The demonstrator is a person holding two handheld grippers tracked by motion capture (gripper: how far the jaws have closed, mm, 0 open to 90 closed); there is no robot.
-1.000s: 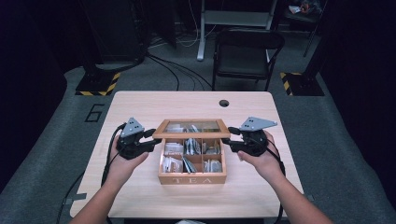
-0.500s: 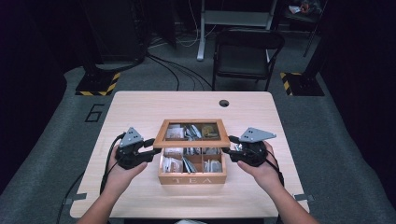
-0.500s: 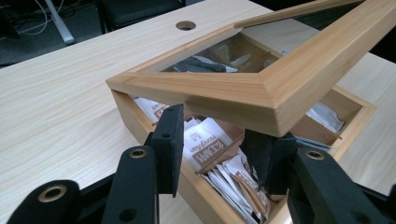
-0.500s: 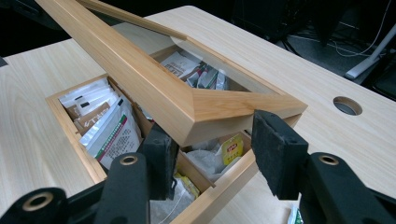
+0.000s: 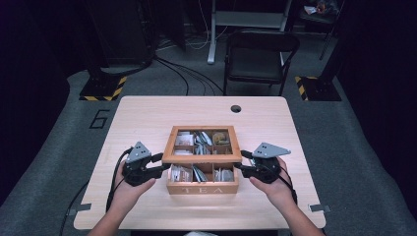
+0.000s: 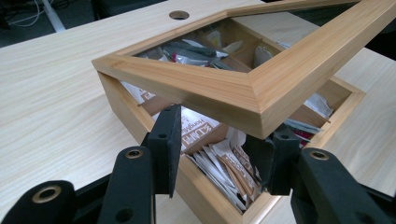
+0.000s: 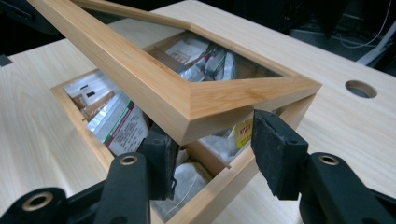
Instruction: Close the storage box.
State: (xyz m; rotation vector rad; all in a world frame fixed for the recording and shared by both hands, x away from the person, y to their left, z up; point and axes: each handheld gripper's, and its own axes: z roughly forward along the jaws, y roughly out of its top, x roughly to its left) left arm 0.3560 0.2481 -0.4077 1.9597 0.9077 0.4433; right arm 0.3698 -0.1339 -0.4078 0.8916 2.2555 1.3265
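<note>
On the desk (image 5: pixel 147 118): a wooden tea box (image 5: pixel 202 183) is sitting near the middle, toward the person's edge, with the word TEA on its front wall.
Lid (image 5: pixel 201 143): it is standing partly raised, front edge up off the box and back edge down; through its clear pane the packets are showing.
Left hand (image 5: pixel 129 192): it is coming in from the bottom of the high view, forearm angled inward, and is holding the left gripper (image 5: pixel 162 163) level against the lid's front left corner.
Left gripper state: its jaws are standing apart in the left gripper view, one outside the box wall and one over the compartments, with the lid corner (image 6: pixel 261 100) lying just above them; whether they are touching the wood I cannot tell.
Right hand (image 5: pixel 275 187): it is mirroring the left, wrist bent inward, bringing the right gripper (image 5: pixel 240 162) to the lid's front right corner.
Right gripper state: its jaws are spread wide below the lid corner (image 7: pixel 196 109), gripping nothing that shows.
Tea packets (image 6: pixel 224 163): they are lying packed in the compartments.
Hard to make out: the print on the packets is blurring; the lid's far side is running out of the frame in both gripper views; the hinges are hiding behind the lid.
</note>
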